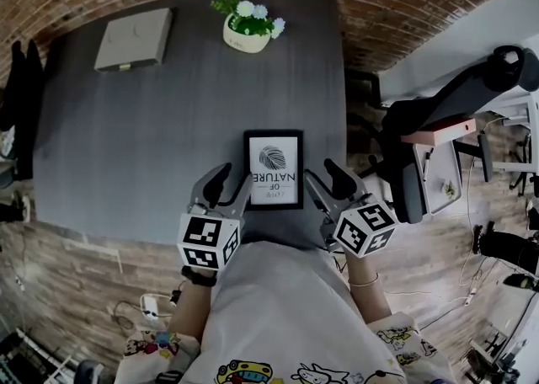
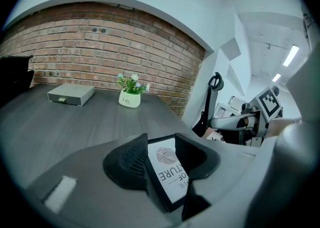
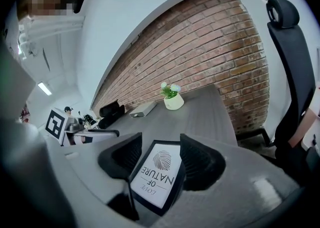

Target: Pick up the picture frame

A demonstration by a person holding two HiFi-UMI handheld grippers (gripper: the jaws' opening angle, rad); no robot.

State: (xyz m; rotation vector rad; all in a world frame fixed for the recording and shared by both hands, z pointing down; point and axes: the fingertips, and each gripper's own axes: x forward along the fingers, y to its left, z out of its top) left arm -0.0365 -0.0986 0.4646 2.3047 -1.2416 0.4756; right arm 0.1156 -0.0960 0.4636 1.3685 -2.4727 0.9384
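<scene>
**Two open grippers at the sides of a flat picture frame**

The picture frame [image 1: 273, 168] lies flat on the dark grey desk [image 1: 126, 146], close to the front edge and nearer to the right edge than to the left one. It has a black border and a white sheet with a fingerprint-like drawing and the words "OF NATURE".

The left gripper [image 1: 232, 182] is at the left side of the frame, near its front corner. Its jaws stand apart, and in the left gripper view the frame [image 2: 167, 169] shows in the gap between them; the pads do not press on it.

The right gripper [image 3: 156, 158] is at the right side of the frame. Its jaws are also wide apart, with the frame seen between them, not clamped. Whether any jaw tip touches the border I cannot tell.

At the far edge of the desk stands a white pot with flowers [image 1: 245, 33], and a flat grey box [image 1: 133, 39] lies near the far left corner. A black office chair [image 1: 455, 100] stands beside the right edge.
</scene>
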